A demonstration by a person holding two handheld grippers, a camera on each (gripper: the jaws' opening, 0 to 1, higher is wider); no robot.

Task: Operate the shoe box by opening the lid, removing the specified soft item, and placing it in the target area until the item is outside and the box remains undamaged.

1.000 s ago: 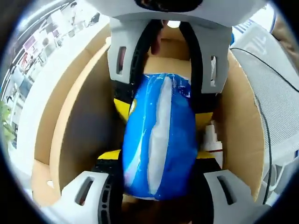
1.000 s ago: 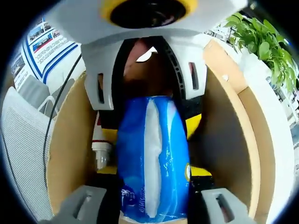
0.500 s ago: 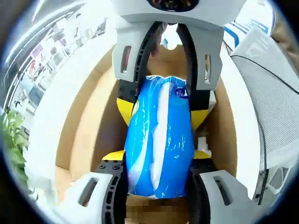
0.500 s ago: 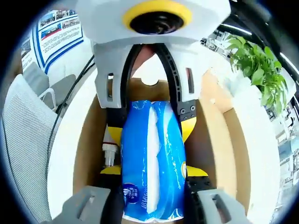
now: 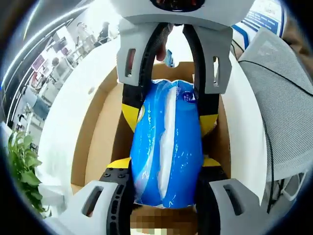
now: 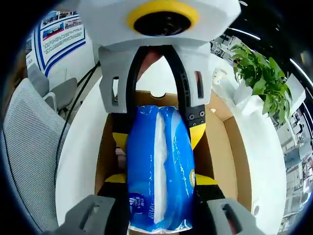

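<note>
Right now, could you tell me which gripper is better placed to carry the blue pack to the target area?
Neither clearly: the left gripper and right gripper each clamp one end of the blue pack, held above the open shoe box. Probably both should carry it together.

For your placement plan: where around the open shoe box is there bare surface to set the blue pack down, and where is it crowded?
Bare white table lies between the shoe box and the mesh chair, and on the box's other side towards the plant. Crowded: directly above the box, where both grippers' jaws clamp the blue pack.
</note>
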